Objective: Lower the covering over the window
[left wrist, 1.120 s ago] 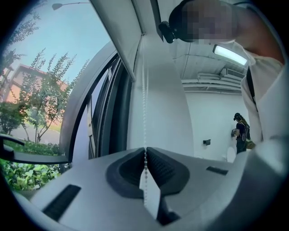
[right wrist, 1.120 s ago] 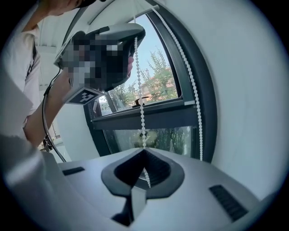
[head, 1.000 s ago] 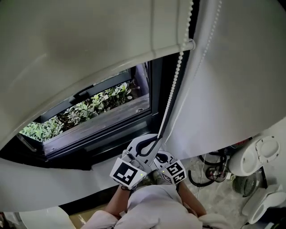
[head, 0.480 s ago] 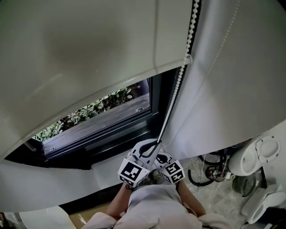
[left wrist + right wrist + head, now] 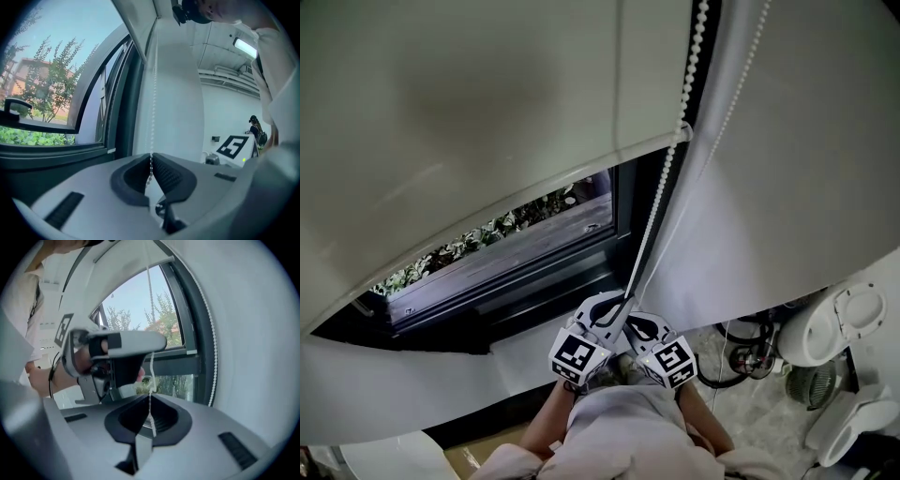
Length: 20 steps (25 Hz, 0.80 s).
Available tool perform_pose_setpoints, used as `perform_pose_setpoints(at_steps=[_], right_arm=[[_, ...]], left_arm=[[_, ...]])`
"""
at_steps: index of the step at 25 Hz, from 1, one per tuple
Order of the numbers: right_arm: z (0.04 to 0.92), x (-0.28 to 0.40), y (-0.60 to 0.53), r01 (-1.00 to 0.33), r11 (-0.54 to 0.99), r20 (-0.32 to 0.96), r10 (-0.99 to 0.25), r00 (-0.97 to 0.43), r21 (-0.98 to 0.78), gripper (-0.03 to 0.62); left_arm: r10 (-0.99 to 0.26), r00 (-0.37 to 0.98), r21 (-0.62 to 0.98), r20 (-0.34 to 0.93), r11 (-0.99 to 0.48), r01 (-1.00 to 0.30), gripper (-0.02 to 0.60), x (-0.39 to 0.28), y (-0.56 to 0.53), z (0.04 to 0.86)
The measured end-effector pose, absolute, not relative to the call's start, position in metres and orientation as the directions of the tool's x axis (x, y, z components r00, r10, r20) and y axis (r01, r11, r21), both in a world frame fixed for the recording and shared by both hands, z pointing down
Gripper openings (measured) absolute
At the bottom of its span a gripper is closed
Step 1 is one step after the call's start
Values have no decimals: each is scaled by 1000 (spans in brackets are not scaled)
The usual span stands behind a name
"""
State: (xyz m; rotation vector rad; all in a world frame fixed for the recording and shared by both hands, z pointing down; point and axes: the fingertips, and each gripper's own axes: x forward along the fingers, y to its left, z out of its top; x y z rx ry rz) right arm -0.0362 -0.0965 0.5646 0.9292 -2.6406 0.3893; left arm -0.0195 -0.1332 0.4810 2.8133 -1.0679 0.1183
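A white fabric roller blind (image 5: 487, 112) is recorded partway down the dark-framed window (image 5: 544, 277), with its bottom edge lying across the pane and the lower strip of glass uncovered. A white bead chain (image 5: 659, 202) is drawn taut beside the blind's right edge, its long axis upright, down to both claws. The left claw (image 5: 150, 157) is clenched on the chain. The right claw (image 5: 149, 398), just below, has just been easing apart, with the chain pinched between its tips.

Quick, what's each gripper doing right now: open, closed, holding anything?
Left gripper: closed on the bead chain.
Right gripper: pinching the bead chain too, though its jaws have just been opening slightly.
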Motion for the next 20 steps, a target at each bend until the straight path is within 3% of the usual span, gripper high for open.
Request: perform_pose_setpoints(at_steps=[9, 20], right_arm=[[499, -21, -102, -650, 760, 321, -613, -722, -11, 57], [439, -19, -104, -620, 785, 208, -606, -768, -4, 74]], left_arm=[[-673, 733, 98, 97, -726, -680, 21, -22, -135, 481], [-667, 740, 90, 88, -735, -672, 21, -19, -130, 483]])
